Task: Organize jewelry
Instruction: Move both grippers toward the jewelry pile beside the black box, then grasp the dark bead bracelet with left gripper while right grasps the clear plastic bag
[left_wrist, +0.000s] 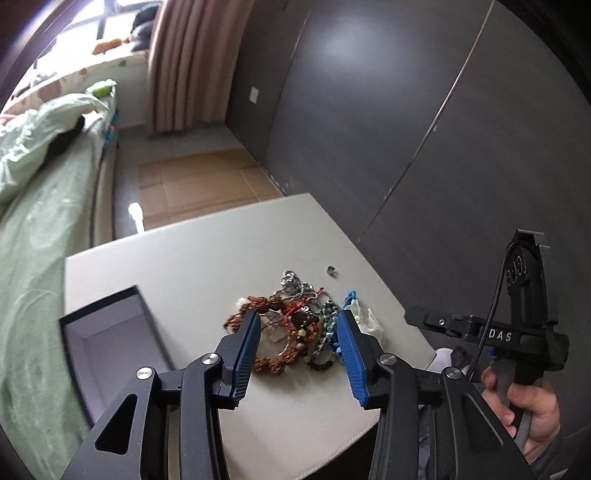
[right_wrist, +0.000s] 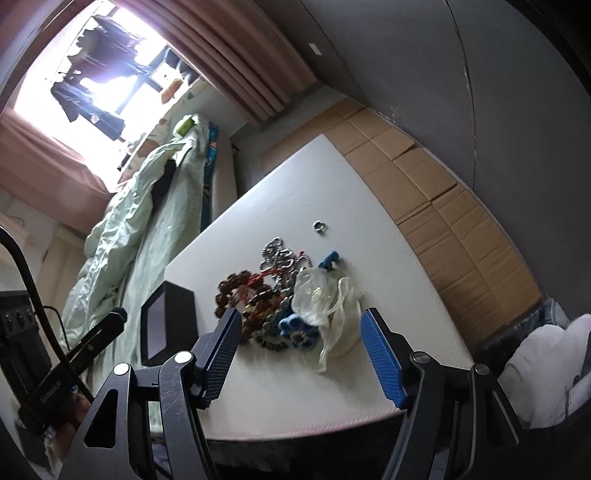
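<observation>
Jewelry (left_wrist: 295, 325) is lying tangled mid-table (left_wrist: 184, 266): brown beads, silver chain, blue cord, with a clear plastic bag (right_wrist: 325, 295) draping its right edge. Both the left gripper (left_wrist: 299, 328) and right gripper (right_wrist: 301, 332) are hovering above it, jaws apart, empty, while an open dark box (left_wrist: 107, 339) is sitting left and a small ring (right_wrist: 318, 226) lies apart.

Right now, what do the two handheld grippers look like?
Both the left gripper and the right gripper have black linkage arms with silver pivot bolts and ribbed blue pads. The right one's black body reads "DAS" and trails a black cable.
</observation>
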